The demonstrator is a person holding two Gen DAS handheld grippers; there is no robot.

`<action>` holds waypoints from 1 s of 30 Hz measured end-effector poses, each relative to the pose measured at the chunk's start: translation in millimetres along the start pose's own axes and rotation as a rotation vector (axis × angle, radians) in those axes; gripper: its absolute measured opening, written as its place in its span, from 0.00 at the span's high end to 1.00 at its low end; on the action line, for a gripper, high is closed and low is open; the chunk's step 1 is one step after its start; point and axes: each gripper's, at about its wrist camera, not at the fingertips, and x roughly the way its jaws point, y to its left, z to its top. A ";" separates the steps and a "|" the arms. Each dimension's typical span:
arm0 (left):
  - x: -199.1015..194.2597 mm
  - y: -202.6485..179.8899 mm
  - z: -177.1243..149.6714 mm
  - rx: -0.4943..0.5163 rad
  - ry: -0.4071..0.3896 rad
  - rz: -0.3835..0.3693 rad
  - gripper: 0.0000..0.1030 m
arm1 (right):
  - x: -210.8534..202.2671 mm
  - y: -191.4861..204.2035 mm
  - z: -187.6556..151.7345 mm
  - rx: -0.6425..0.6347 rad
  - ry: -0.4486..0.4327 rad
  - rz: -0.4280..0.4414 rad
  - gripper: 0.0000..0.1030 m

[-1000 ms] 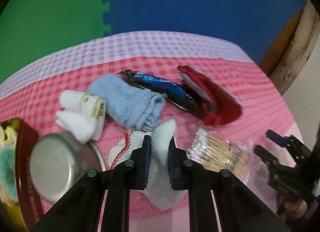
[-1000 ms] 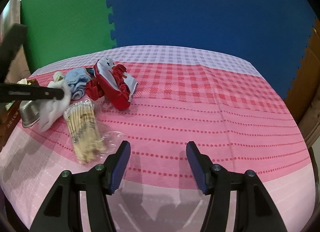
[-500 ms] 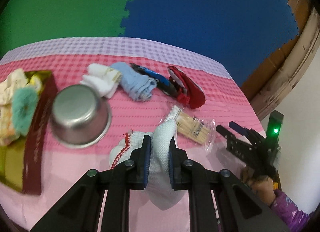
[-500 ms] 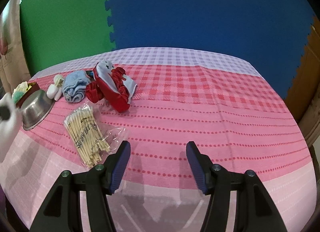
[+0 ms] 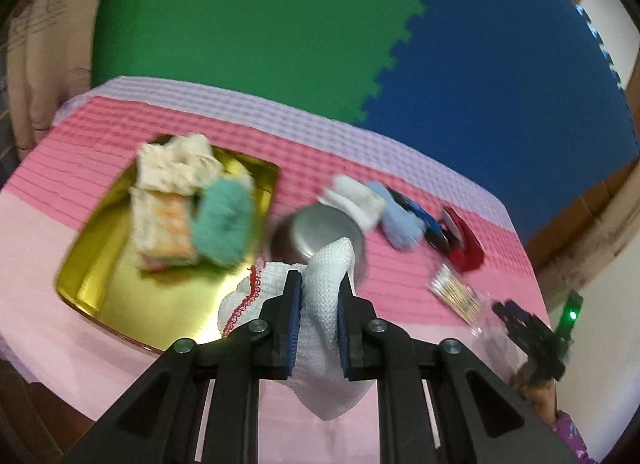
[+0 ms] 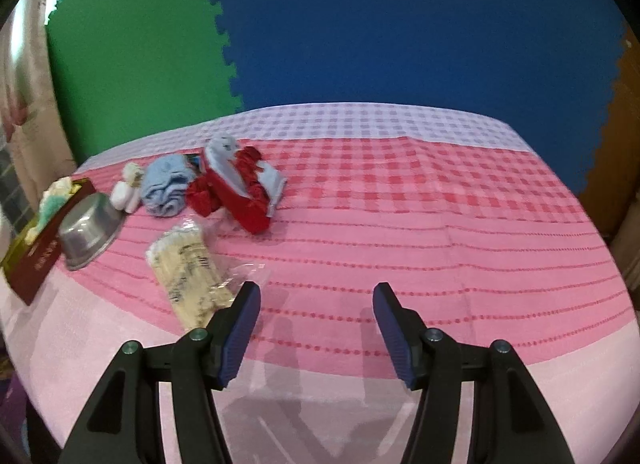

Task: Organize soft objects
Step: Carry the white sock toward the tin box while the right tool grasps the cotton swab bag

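Observation:
My left gripper (image 5: 318, 296) is shut on a white knitted sock with a red trim (image 5: 326, 328), held in the air above the near right corner of a gold tray (image 5: 96, 264). The tray holds cream cloths (image 5: 176, 163) and a teal fluffy item (image 5: 222, 229). A white sock (image 5: 354, 199), a light blue sock (image 5: 400, 223) and a red fabric item (image 5: 464, 240) lie on the pink tablecloth; they also show in the right wrist view (image 6: 126, 189) (image 6: 166, 185) (image 6: 236, 191). My right gripper (image 6: 316, 324) is open and empty, low over the cloth.
An upturned steel bowl (image 5: 320, 229) stands just right of the tray, also in the right wrist view (image 6: 86, 229). A bag of cotton swabs (image 6: 188, 270) lies left of my right gripper. A dark snack wrapper (image 5: 416, 215) lies beside the blue sock. Green and blue foam mats form the back wall.
My left gripper has carried the white sock left, from beside the swab bag, past the bowl, to above the gold tray. The right gripper has stayed open and almost still.

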 end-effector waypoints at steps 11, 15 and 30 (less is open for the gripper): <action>-4.9 25.6 4.6 -0.032 -0.018 0.020 0.86 | 6.7 65.5 25.1 -0.230 0.089 0.200 0.42; -6.8 30.4 6.2 -0.032 -0.019 0.023 0.86 | 30.7 83.9 30.7 -0.328 0.157 0.161 0.42; 0.7 59.8 20.3 0.014 -0.013 0.130 0.85 | 76.0 99.4 34.3 -0.375 0.286 0.137 0.53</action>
